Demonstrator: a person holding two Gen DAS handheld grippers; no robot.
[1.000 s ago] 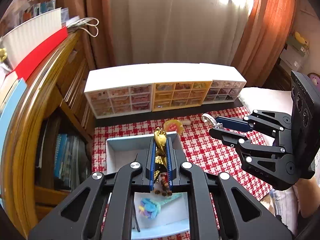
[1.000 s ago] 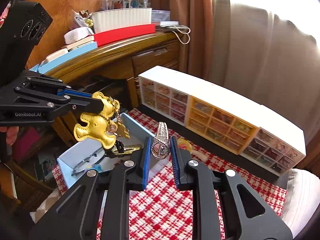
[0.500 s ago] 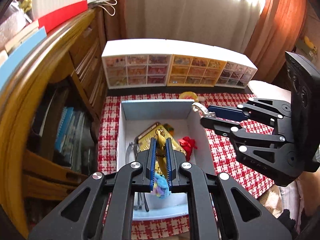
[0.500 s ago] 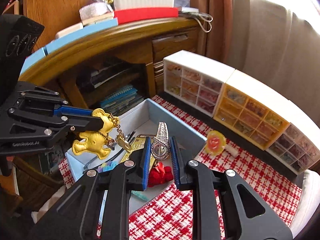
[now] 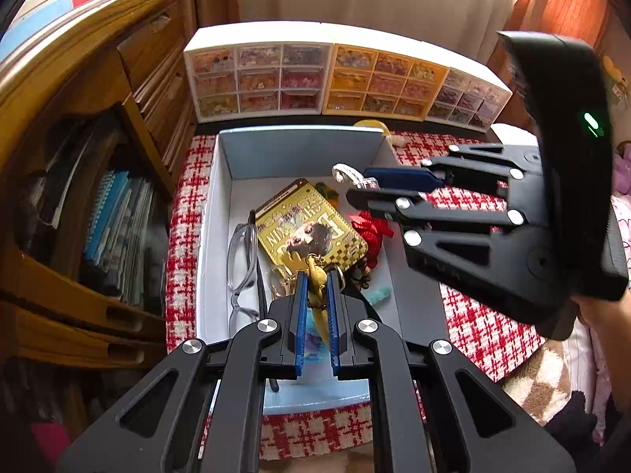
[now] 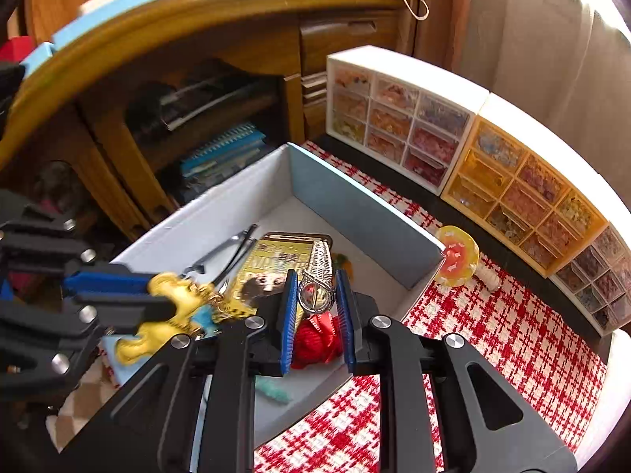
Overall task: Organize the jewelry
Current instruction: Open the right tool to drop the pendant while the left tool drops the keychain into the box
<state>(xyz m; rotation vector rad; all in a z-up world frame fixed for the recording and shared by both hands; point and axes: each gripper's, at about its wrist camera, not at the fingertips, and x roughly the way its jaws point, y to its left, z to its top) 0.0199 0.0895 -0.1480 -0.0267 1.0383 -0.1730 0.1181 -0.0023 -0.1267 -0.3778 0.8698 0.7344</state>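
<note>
Both grippers hang over the open pale-blue cardboard box point(image 5: 299, 149) that sits on the red-and-white checked cloth point(image 6: 493, 335), and each carries one piece. The left gripper point(image 5: 314, 295) has its fingers nearly together on a gold-coloured elephant-shaped charm with a chain point(image 6: 165, 315), low over the near end of the box. The right gripper point(image 6: 315, 307) has its fingers narrow around a silver mesh bracelet with a round face point(image 6: 317, 276), above the box's right half.

As a judgement, the task is about midway. The box already holds a gold printed card point(image 5: 311, 228), a pair of clear-framed glasses point(image 5: 240, 264), a red knotted ornament point(image 5: 372, 232) and a small pale-turquoise piece point(image 6: 276, 392). Neither carried piece is let go yet, and a round orange-and-yellow ornament point(image 6: 457, 256) lies on the cloth outside the box, just beside its far right corner, so at least three items look unsorted.

The left wrist view looks down into the box: it shows the whole glasses frame, the card's print and the red ornament clear of the fingers. There the charm is only a thin yellow strip edge-on between the pads, and the bracelet shows merely as a small silver curl at the right gripper's tip. The right wrist view shows the charm's elephant outline and chain from the side, the bracelet's mesh and face, and the orange ornament in full, which the box wall mostly hides in the other view. Both show the row of small white and yellow drawer cabinets point(image 5: 335, 79) along the far edge.
</note>
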